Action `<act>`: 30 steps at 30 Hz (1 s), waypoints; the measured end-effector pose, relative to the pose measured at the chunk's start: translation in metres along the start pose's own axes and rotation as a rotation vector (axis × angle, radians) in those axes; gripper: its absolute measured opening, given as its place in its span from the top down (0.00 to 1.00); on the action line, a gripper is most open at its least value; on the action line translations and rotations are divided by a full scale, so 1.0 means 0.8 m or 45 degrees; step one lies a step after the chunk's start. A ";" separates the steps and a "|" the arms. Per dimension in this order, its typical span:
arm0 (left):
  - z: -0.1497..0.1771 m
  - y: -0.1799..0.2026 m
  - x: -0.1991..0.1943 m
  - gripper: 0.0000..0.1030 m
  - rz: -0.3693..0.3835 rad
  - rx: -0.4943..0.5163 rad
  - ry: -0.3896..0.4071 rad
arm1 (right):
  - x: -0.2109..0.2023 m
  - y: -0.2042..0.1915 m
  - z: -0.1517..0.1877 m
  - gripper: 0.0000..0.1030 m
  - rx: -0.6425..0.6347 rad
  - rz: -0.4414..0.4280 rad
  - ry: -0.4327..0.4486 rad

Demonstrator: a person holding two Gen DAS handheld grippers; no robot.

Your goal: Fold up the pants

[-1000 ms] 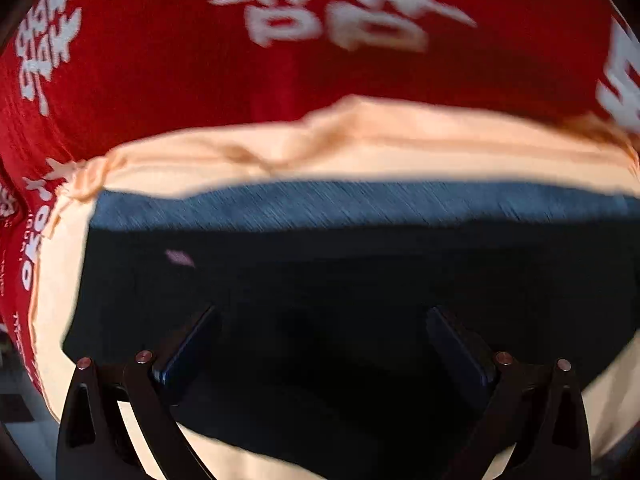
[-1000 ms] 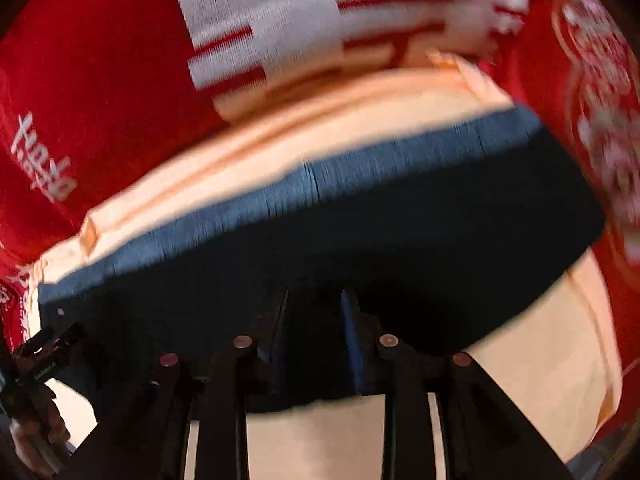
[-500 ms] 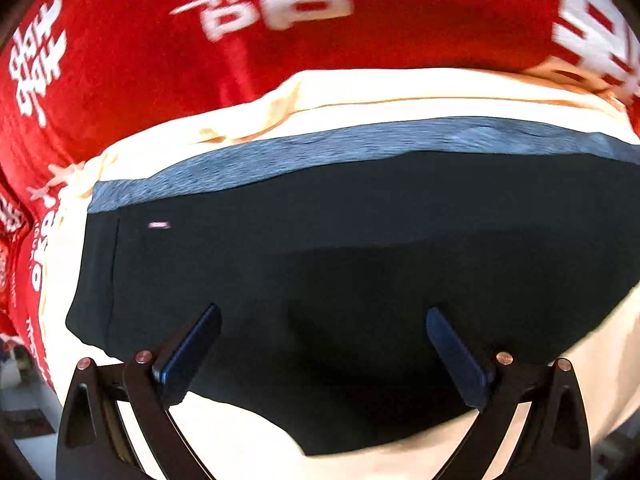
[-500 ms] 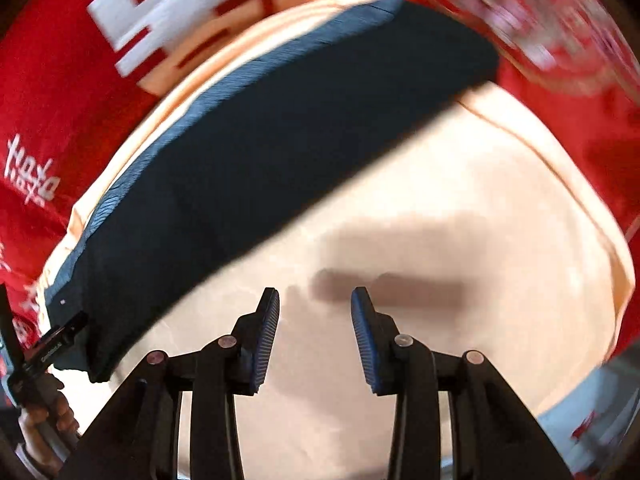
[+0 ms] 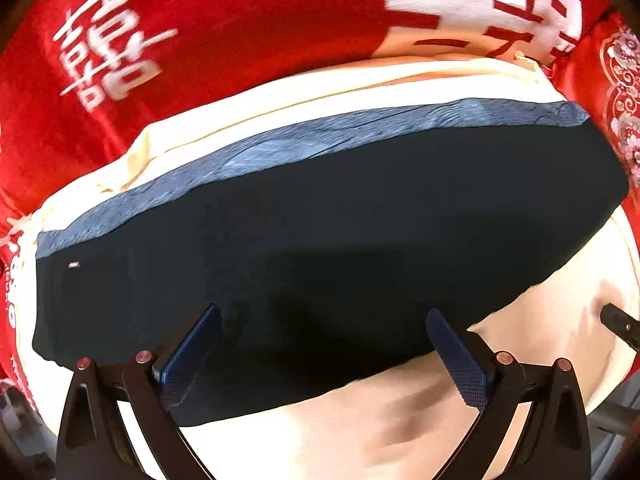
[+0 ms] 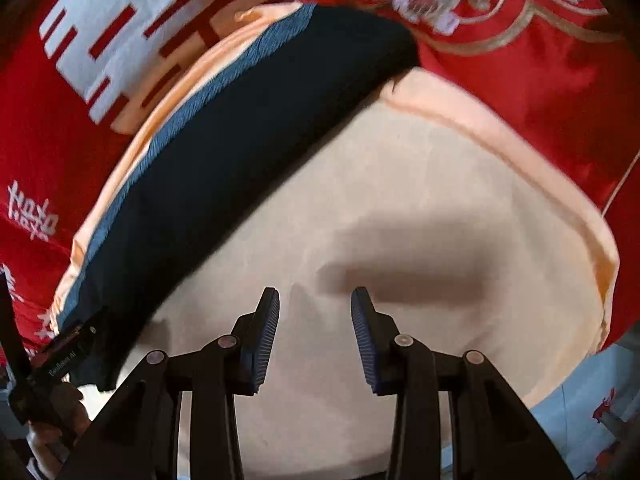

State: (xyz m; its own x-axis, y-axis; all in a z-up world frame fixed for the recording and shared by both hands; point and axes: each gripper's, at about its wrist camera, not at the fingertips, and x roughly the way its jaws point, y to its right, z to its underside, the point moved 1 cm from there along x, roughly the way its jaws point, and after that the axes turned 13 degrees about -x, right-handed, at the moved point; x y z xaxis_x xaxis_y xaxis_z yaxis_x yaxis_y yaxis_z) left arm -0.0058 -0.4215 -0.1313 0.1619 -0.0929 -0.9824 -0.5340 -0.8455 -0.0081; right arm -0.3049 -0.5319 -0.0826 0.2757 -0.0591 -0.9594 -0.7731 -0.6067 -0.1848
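Note:
The dark pants (image 5: 340, 208) lie folded into a long strip with a blue-grey band (image 5: 280, 148) along the far edge, flat on a cream cloth (image 5: 540, 320). My left gripper (image 5: 322, 312) hangs above the near edge of the strip, jaws wide open and empty. In the right wrist view the pants (image 6: 224, 132) run diagonally at upper left. My right gripper (image 6: 315, 294) is off them, over the bare cream cloth (image 6: 400, 200), open with nothing between its pads. A fingertip of the right gripper (image 5: 618, 326) pokes in at the left view's right edge.
Red bedding with white characters (image 5: 240, 20) surrounds the cream cloth; an embroidered red cover (image 6: 520, 80) lies to the far right. A hand holding the left tool (image 6: 60, 420) shows at lower left. Pale floor (image 6: 580, 400) lies beyond the cloth's near right edge.
My right gripper opened off the pants' dark fabric and slid right onto the bare cream cloth. The left gripper stayed open and drew back, so more of the folded strip shows.

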 end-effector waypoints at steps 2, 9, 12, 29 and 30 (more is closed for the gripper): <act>-0.005 0.015 0.004 0.00 0.015 -0.011 0.004 | 0.001 0.011 -0.013 0.60 0.022 -0.010 0.023; -0.027 0.068 0.033 0.00 -0.004 -0.007 -0.006 | 0.017 0.038 -0.081 0.60 0.123 -0.047 0.142; -0.031 0.068 0.047 0.00 -0.011 -0.046 -0.026 | 0.030 0.054 -0.103 0.64 0.173 -0.084 0.151; -0.043 0.081 0.049 0.00 -0.008 -0.059 -0.011 | 0.020 0.085 -0.112 0.67 0.123 -0.043 0.139; -0.039 0.083 0.047 0.00 -0.011 -0.057 -0.006 | 0.017 0.086 -0.108 0.67 0.121 -0.076 0.140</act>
State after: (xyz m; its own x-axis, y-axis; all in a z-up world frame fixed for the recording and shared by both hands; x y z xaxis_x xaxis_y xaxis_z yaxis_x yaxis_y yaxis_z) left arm -0.0090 -0.4976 -0.1629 0.1623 -0.0833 -0.9832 -0.4948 -0.8690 -0.0080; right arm -0.3049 -0.6429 -0.0899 0.3796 -0.1149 -0.9180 -0.8026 -0.5345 -0.2649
